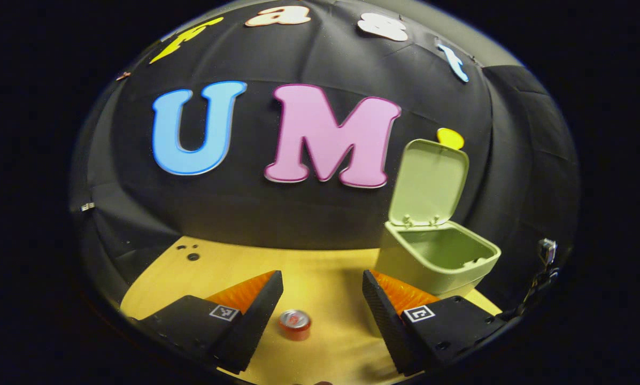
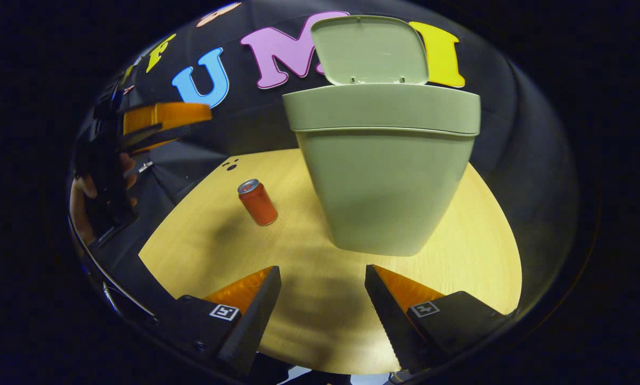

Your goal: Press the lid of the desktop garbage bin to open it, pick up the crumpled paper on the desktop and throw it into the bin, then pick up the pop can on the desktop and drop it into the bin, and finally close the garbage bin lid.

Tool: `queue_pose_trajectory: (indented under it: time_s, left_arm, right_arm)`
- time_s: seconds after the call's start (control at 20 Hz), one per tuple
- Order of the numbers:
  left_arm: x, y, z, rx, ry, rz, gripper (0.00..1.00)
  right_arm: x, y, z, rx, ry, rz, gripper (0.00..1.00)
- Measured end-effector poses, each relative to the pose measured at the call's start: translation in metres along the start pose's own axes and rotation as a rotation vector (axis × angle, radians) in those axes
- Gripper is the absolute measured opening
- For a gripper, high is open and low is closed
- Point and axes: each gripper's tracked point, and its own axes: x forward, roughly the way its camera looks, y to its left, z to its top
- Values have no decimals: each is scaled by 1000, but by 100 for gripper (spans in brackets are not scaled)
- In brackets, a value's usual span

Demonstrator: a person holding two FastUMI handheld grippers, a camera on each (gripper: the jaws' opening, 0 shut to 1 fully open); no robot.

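Observation:
The pale green bin (image 1: 437,256) stands on the wooden desktop with its lid (image 1: 429,182) swung up and open; what lies inside is hidden. In the right gripper view the bin (image 2: 384,176) rises close ahead, lid (image 2: 370,51) upright behind it. A red pop can (image 1: 295,324) stands upright below and between the fingers of my left gripper (image 1: 322,315), which is open above it. The can (image 2: 257,202) stands left of the bin. My right gripper (image 2: 322,313) is open with nothing in it, low before the bin's front. The left gripper (image 2: 159,123), held by a hand, shows at the far left.
The round wooden desktop (image 2: 459,251) ends close behind and to the right of the bin. Small dark holes (image 1: 189,251) mark the tabletop's far left part. A metal clip (image 1: 547,251) hangs at the right edge of the booth.

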Motion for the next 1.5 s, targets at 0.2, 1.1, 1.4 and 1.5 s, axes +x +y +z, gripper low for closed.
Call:
queue_pose_trajectory:
  time_s: [0.2, 1.1, 1.4, 1.5]
  left_arm:
    - [-36, 59, -30, -22, 50, 94, 96]
    - [-141, 189, -137, -239, 241, 320, 96]
    - [-158, 211, -149, -271, 258, 383, 96]
    - [-162, 217, -152, -276, 265, 398, 96]
  right_arm:
    - [16, 33, -6, -9, 44, 32, 99]
    - [152, 130, 29, -233, 95, 76, 99]
    - [196, 142, 35, -239, 120, 73, 99]
    - [210, 145, 37, -234, 125, 71, 99]
